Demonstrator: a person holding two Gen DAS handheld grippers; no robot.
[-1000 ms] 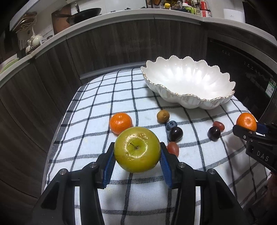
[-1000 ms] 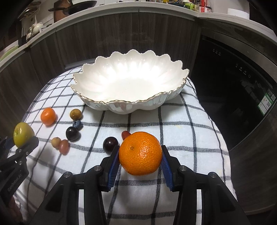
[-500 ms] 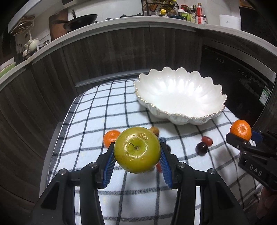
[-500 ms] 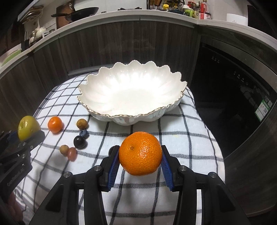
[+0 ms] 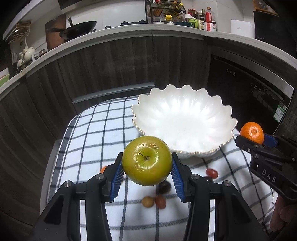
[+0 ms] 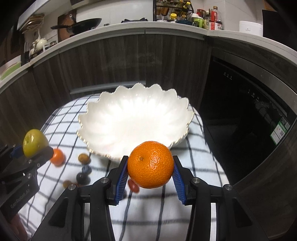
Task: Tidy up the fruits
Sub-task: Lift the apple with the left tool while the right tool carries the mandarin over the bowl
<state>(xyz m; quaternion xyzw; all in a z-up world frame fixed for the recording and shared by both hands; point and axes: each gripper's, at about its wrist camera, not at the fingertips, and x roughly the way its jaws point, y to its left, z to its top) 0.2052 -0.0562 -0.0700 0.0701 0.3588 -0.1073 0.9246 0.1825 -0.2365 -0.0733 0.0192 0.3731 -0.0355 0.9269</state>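
Both tools have come up off the desk since a second ago, and the view has tipped toward the bowl. The left tool [image 5: 146,174] is clamped on a green apple [image 5: 147,160], blue pads pressed to its sides. The right tool [image 6: 150,178] is clamped on a mandarin [image 6: 150,164]. Both fruits hang in the air on the near side of the scalloped white bowl [image 6: 104,115], which shows nothing inside (it now fills more of each view than before). Judged from this, the lift is done and the carry toward the bowl is under way, with the release not yet made.

Left behind on the checked cloth [image 5: 89,133]: a second mandarin [image 6: 58,157], a brownish fruit [image 6: 83,158], dark grape-like fruits and small red ones, all blurred.

The desk sits low in front of dark wood cabinets [image 5: 115,63]. Above these runs a pale counter with a wok [image 5: 79,27] and a rack of bottles [image 5: 165,11]. A dark appliance front [image 6: 241,103] stands to the right.
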